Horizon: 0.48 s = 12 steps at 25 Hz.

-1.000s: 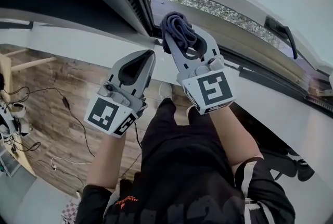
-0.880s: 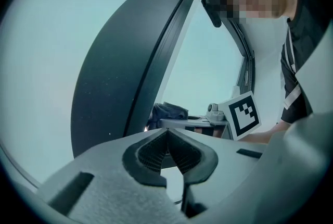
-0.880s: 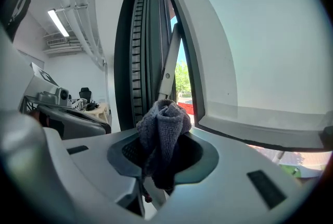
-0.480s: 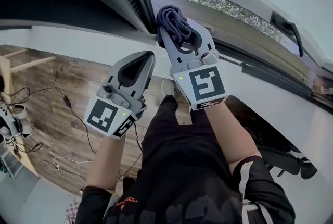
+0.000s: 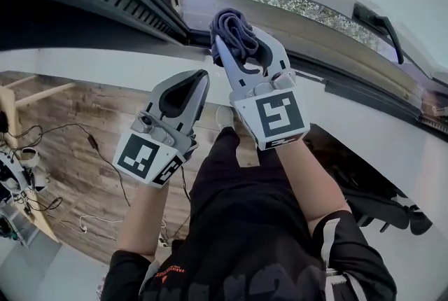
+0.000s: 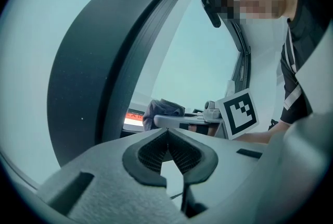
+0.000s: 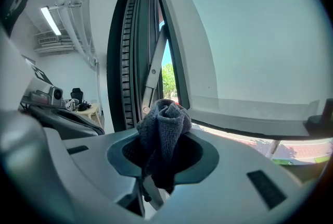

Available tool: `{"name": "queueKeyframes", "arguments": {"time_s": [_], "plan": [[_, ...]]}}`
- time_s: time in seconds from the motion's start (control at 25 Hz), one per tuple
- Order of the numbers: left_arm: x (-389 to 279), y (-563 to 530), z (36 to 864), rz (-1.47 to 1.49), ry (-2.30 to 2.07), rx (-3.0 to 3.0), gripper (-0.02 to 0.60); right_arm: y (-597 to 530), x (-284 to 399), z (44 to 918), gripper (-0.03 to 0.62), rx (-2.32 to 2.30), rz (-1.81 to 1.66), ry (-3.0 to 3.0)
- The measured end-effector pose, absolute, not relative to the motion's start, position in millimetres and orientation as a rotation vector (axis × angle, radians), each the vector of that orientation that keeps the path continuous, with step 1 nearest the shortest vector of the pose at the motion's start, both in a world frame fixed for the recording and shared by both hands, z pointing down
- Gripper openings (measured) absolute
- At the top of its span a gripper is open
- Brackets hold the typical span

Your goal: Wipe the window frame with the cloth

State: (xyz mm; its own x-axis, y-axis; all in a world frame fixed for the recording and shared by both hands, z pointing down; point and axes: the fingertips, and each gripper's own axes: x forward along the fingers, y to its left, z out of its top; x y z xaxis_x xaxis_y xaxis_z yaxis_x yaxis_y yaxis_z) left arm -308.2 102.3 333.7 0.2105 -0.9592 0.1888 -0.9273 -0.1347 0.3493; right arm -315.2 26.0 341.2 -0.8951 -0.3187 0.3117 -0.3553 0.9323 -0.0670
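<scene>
One cloth (image 5: pixel 231 23) pinched by right gripper (image 5: pixel 239 37) near window frame (image 5: pixel 364 98) | left gripper (image 5: pixel 201 74) closed, empty (wood floor (image 5: pixel 77 131))

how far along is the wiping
Done: the cloth is clamped in the right gripper. In hand: it is held up at the frame near its left corner; contact isn't clear. Left: likely the long stretch toward the handle; no wiped marks show either way. The left gripper is shut, empty.

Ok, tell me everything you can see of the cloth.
The cloth is dark blue-grey with a knitted look, bunched into folds. The right tongs are shut on its middle. A wad sticks out past the tips and the rest trails down between them. It sits at the lower corner of the window frame; contact is unclear.
</scene>
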Motion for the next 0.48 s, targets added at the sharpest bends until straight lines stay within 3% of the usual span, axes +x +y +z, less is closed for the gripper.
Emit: {"name": "queueKeyframes", "arguments": {"time_s": [0.48], "plan": [[-258.5, 73.6, 327.7, -0.071, -1.677, 2.175, 0.021, 1.9, -260.7, 342.1, 0.107, 0.569, 0.194, -2.772]]}}
